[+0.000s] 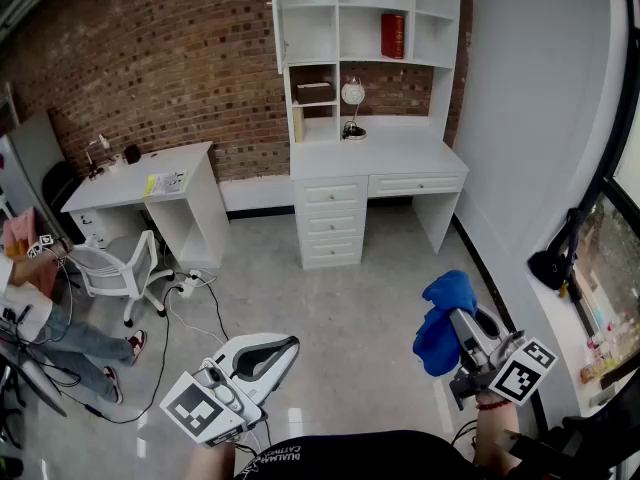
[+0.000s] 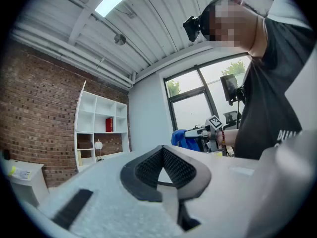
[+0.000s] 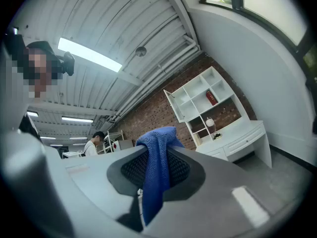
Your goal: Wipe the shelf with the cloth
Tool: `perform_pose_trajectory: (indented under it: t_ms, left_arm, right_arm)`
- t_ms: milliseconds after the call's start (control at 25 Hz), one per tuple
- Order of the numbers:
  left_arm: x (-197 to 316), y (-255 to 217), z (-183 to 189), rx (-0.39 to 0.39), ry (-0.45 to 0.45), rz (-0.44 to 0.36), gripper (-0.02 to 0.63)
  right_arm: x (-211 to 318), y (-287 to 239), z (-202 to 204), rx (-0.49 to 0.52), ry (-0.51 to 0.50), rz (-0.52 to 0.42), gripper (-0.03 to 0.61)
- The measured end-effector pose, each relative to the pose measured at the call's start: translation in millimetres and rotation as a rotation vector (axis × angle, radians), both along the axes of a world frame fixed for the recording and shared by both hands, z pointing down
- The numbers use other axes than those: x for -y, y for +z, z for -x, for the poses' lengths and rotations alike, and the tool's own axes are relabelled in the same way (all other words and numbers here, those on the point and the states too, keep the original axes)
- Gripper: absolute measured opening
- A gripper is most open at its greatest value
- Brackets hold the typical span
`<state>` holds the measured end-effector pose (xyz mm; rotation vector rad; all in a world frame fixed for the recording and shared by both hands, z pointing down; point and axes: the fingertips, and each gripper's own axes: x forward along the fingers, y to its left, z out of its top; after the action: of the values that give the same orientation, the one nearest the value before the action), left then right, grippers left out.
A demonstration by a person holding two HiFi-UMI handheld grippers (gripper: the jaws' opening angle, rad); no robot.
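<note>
A blue cloth (image 1: 442, 318) is pinched in my right gripper (image 1: 462, 326) at the lower right of the head view; in the right gripper view the cloth (image 3: 156, 175) hangs out between the shut jaws. My left gripper (image 1: 272, 351) is low at the left, jaws shut with nothing between them (image 2: 163, 170). The white shelf (image 1: 365, 28) stands against the brick wall far ahead, above a white desk (image 1: 380, 158). It holds a red book (image 1: 393, 35), a dark box (image 1: 314, 92) and a round lamp (image 1: 352, 96). Both grippers are far from it.
A second white desk (image 1: 140, 183) stands at the left with a white chair (image 1: 115, 268) and floor cables (image 1: 190, 288). A person sits at the left edge (image 1: 40, 308). A window ledge (image 1: 590, 328) with a dark object runs along the right wall.
</note>
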<state>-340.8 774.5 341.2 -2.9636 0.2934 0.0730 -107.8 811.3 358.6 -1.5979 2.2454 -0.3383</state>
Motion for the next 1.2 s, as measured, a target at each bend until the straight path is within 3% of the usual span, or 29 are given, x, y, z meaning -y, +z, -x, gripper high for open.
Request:
perform_pose_trajectory:
  t_ms: [120,360,560,640,800,960,1200]
  left_arm:
    - [-1,14,2,0.034,-0.007,0.017,-0.002]
    - [-2,14,-6,0.021,-0.009,0.01,-0.002]
    - [3,-5,-22,-0.144,0.046,0.053,0.0]
    - [11,-6,-34,-0.144,0.077,0.051,0.0]
    - [43,-3,-69,-0.092,0.069,-0.013,-0.002]
    - [89,-1,-113,-0.081,0.041,-0.02,-0.001]
    - [167,-8,-176,-0.142,-0.009,0.026,-0.002]
  right_arm:
    - [-2,3,-1,0.012,-0.006,0.0,0.058]
    - [-1,6,-5,0.0,-0.02,-0.003,0.058]
    - [10,11,-8,0.02,-0.047,-0.017,0.061]
    - [21,13,-17,0.036,-0.051,-0.02,0.061]
    - [59,19,-48,0.043,-0.062,-0.016,0.06]
    - [113,18,-91,0.038,-0.094,-0.022,0.061]
    - [200,18,-156,-0.003,-0.172,-0.014,0.061]
